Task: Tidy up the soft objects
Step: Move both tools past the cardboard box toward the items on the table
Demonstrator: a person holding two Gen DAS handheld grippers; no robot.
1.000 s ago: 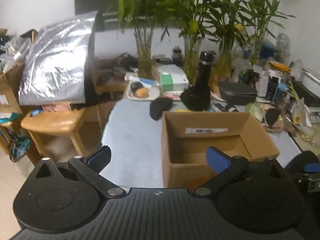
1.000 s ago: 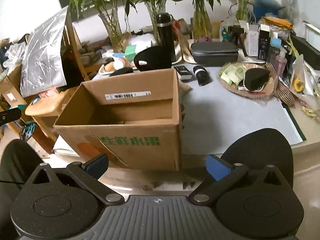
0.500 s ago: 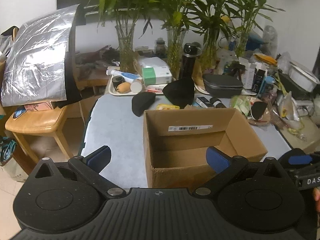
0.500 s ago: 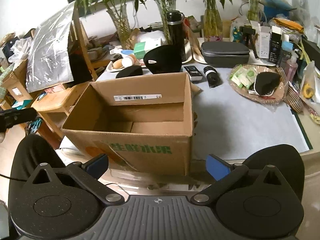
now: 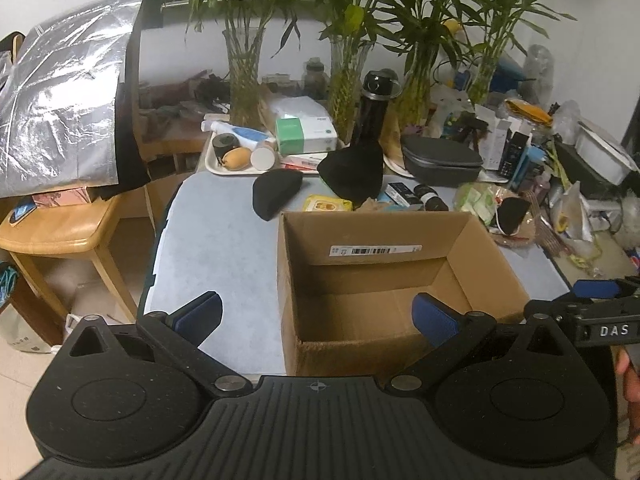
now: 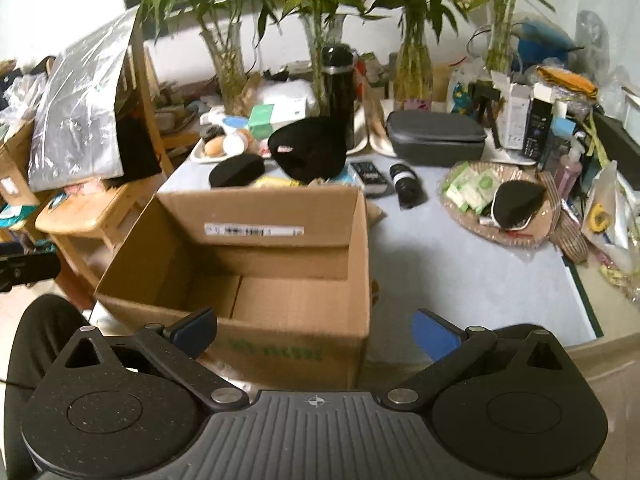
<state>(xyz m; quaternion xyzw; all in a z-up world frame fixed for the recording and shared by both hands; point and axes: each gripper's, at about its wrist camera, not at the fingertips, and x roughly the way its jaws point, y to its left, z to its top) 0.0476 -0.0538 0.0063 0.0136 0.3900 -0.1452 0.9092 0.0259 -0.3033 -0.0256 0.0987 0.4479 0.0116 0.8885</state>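
An open, empty cardboard box [image 5: 400, 280] [image 6: 256, 264] stands on the pale blue table. Behind it lie three black soft objects: a small one [image 5: 276, 192] [image 6: 238, 170] at the left, a larger cap-like one [image 5: 352, 174] [image 6: 308, 152] in front of the black bottle, and one [image 5: 512, 214] [image 6: 516, 202] in the basket at the right. My left gripper [image 5: 316, 314] is open and empty over the box's near left corner. My right gripper [image 6: 314, 330] is open and empty at the box's near wall; it also shows in the left wrist view [image 5: 596, 304] at the right edge.
Bamboo vases [image 5: 244, 76], a black bottle [image 5: 374, 108], a grey case [image 5: 440, 160], a white tray [image 5: 240, 160] of toiletries and boxes crowd the table's back. A wicker basket [image 6: 500, 208] holds packets. A wooden stool [image 5: 60, 228] and foil sheet [image 5: 60, 112] stand left.
Both grippers have risen and moved forward toward the box, so I look more steeply into it. Both stay open and empty. Nothing on the table has moved.
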